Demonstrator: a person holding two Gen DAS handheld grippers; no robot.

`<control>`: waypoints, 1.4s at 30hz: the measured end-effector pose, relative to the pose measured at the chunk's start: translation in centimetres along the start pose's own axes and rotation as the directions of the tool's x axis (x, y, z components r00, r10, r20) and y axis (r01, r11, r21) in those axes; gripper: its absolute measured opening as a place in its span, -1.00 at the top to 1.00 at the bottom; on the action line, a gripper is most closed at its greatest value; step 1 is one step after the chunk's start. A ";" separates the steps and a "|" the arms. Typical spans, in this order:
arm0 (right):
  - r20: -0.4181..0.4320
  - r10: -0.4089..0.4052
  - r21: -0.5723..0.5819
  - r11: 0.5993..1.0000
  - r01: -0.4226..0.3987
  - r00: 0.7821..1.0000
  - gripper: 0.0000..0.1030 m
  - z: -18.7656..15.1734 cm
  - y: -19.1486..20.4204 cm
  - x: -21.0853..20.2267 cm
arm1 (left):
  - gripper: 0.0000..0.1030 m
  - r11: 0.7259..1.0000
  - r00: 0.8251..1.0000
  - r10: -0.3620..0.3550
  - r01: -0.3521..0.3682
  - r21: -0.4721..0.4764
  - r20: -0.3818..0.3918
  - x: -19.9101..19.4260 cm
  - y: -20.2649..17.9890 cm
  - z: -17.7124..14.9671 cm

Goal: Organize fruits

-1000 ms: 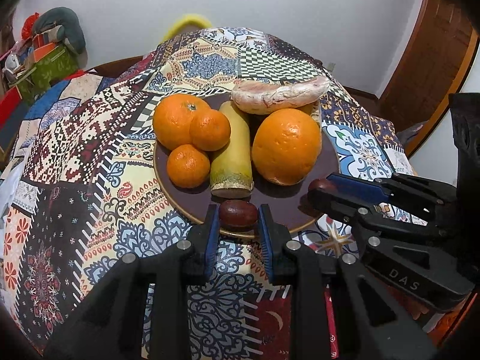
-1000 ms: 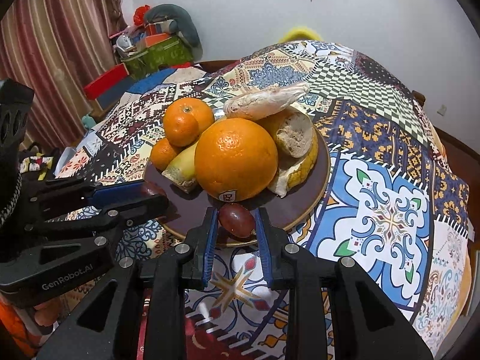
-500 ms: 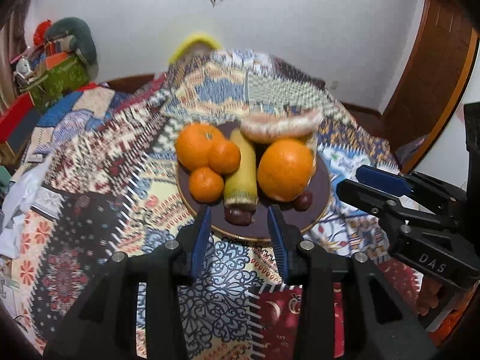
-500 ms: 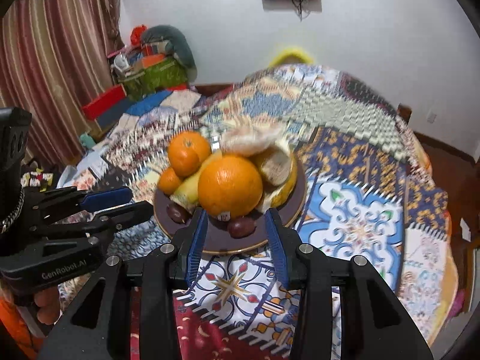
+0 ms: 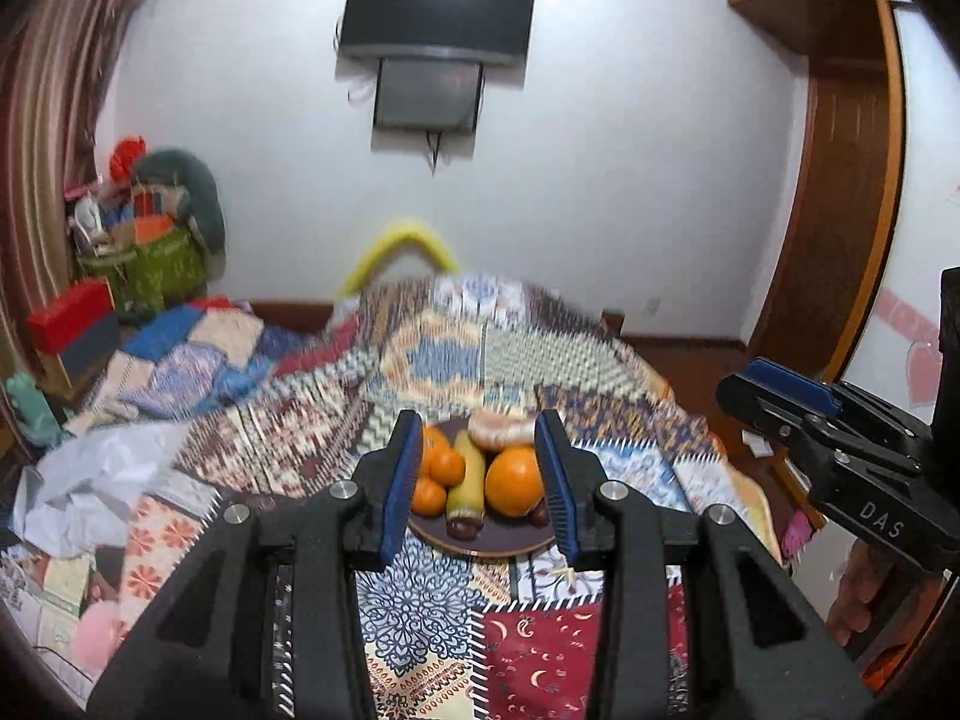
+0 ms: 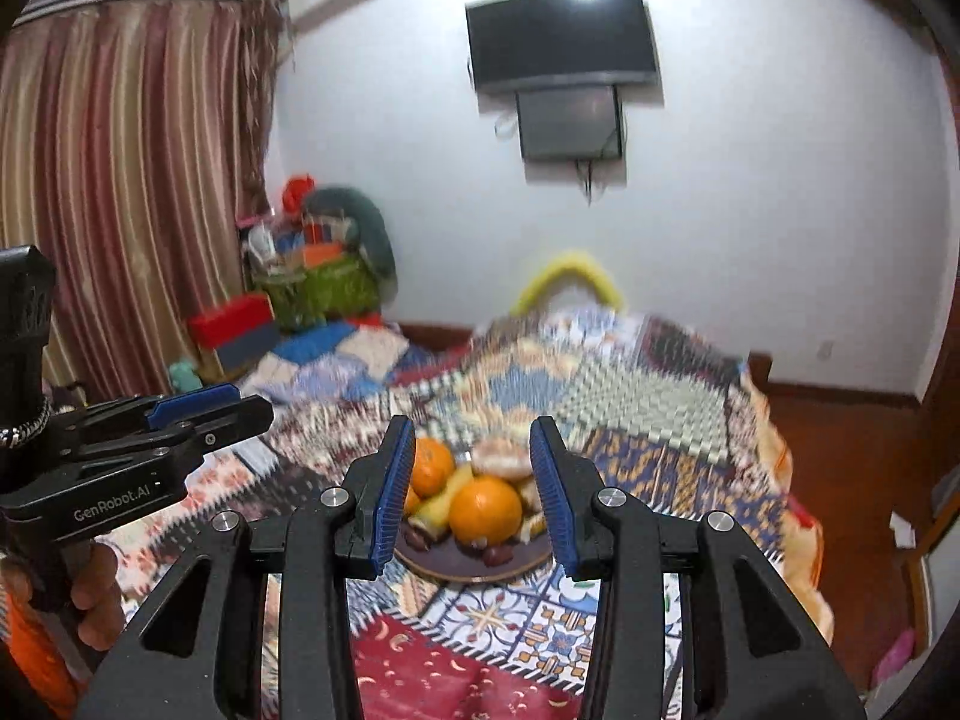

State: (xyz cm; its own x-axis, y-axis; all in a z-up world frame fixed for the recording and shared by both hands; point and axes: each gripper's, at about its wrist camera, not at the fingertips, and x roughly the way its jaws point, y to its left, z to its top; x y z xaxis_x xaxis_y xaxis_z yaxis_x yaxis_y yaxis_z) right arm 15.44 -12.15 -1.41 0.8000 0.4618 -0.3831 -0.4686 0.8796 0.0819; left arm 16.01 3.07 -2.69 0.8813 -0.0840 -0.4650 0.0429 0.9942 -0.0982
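Observation:
A dark round plate (image 5: 498, 540) sits on the patchwork-covered table and holds several oranges, with a big orange (image 5: 515, 481) in front, a yellow banana (image 5: 469, 480), a pale bread-like piece (image 5: 501, 429) and two small dark fruits at its front edge (image 5: 463, 529). My left gripper (image 5: 477, 483) is open and empty, held back from the plate. My right gripper (image 6: 474, 492) is open and empty too, also back from the plate (image 6: 474, 564), where the big orange (image 6: 485, 509) shows. Each gripper shows in the other's view, the right one (image 5: 780, 390) and the left one (image 6: 198, 414).
The patchwork cloth (image 5: 420, 630) covers the table. A yellow chair back (image 5: 399, 249) stands behind it. A pile of boxes and bags (image 5: 138, 258) is at the left wall, with crumpled white paper (image 5: 90, 480) nearby. A TV (image 5: 435, 15) hangs on the wall; a wooden door frame (image 5: 852, 210) is at right.
Both grippers let go of the small dark fruits at the plate's front edge, opened wide, and pulled back and up away from the plate.

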 end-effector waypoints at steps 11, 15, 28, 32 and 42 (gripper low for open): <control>0.185 -0.036 -0.005 0.999 0.038 0.982 -0.05 1.2 2.2 -6.1 | -0.17 0.998 0.982 0.031 -0.039 0.043 0.184 -7.9 -1.8 0.9; 0.210 -0.048 0.009 0.999 0.047 0.977 -0.30 1.1 2.4 -6.7 | -0.33 0.999 0.977 0.034 -0.041 0.033 0.211 -9.2 -1.8 1.0; 0.232 -0.083 0.035 0.996 0.077 0.969 -0.97 0.4 3.0 -7.2 | -0.73 0.996 0.965 0.057 -0.071 0.046 0.257 -11.3 -2.0 0.3; 0.235 -0.093 0.033 0.996 0.088 0.968 -0.99 0.1 2.8 -7.5 | -0.83 0.995 0.961 0.063 -0.080 0.053 0.268 -11.6 -2.4 0.1; 0.230 -0.101 0.041 0.995 0.094 0.968 -1.00 -0.3 2.7 -8.0 | -0.97 0.995 0.963 0.068 -0.086 0.058 0.259 -11.6 -2.7 -0.1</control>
State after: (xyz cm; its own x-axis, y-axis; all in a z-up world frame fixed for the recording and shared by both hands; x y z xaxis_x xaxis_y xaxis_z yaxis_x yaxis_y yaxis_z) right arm 7.70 -13.51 1.61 0.9077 0.3847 -0.1675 -0.3757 0.9230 0.0833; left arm 5.63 1.33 2.87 0.9739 0.0045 -0.2269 -0.0062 1.0000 -0.0069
